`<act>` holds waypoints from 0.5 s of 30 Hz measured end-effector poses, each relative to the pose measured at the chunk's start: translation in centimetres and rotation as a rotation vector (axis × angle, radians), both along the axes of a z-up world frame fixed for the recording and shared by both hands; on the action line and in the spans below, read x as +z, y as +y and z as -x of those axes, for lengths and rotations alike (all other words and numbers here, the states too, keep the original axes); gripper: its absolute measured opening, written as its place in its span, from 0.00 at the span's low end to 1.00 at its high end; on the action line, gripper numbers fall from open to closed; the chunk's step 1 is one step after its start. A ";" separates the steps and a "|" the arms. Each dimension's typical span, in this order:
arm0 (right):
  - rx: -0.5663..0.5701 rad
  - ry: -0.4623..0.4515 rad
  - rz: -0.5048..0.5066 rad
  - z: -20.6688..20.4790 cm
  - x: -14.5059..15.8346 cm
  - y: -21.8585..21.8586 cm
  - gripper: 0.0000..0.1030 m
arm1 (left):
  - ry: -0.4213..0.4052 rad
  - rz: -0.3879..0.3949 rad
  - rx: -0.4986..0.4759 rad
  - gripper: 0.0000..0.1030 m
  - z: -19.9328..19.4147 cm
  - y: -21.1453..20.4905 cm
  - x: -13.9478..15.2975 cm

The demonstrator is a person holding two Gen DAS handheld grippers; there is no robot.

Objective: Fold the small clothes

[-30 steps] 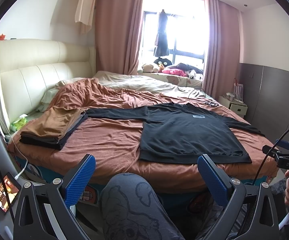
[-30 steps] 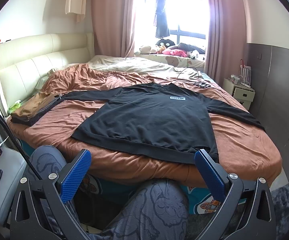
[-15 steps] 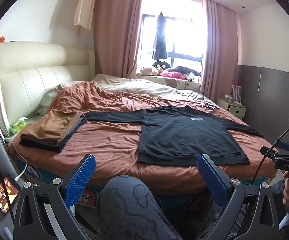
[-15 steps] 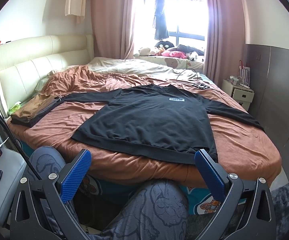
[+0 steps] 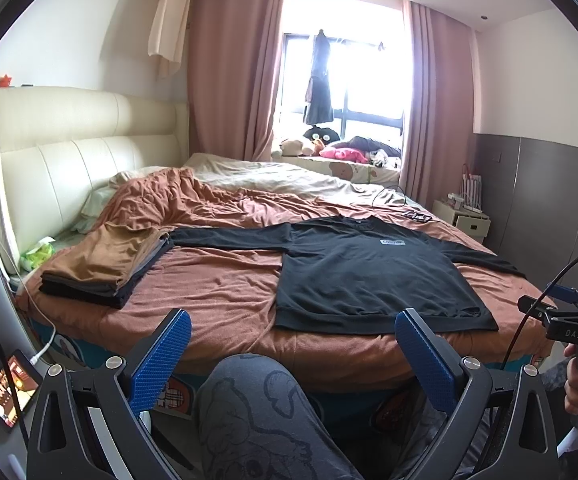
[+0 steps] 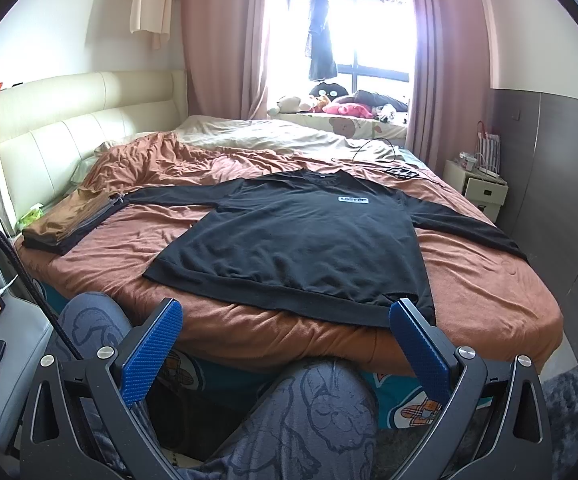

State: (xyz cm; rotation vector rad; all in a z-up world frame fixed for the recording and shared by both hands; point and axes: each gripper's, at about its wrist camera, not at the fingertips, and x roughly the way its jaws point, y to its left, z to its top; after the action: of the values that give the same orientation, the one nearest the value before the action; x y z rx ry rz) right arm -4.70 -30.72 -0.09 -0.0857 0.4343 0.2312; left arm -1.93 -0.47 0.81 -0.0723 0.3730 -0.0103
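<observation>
Blue ribbed pads on my left gripper [image 5: 292,354] and right gripper [image 6: 284,348] stand spread wide, empty, short of the bed [image 6: 489,300]. Mid-frame, the black long-sleeved sweatshirt [image 6: 301,236] lies flat, sleeves out. It looks soft, limp and light; I'd pinch the ribbed hem [image 6: 289,294] corners.

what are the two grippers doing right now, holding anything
Left gripper: open, holding nothing, short of the bed.
Right gripper: open, holding nothing, near the black shirt hem, not touching.
</observation>
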 end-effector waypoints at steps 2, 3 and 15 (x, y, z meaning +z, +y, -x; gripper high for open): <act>-0.001 -0.001 0.002 0.0 0.0 0.0 1.00 | -0.001 -0.001 0.002 1.00 0.0 0.0 0.0; -0.001 -0.002 0.001 0.1 0.0 -0.1 1.00 | 0.000 0.000 0.001 1.00 0.0 0.0 0.0; -0.003 -0.005 0.001 0.3 0.0 -0.2 1.00 | -0.004 0.000 -0.001 1.00 0.1 0.2 0.1</act>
State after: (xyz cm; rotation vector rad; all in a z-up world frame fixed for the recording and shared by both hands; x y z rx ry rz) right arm -4.96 -30.93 -0.08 -0.0872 0.4292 0.2281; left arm -2.02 -0.25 0.93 -0.0724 0.3692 -0.0113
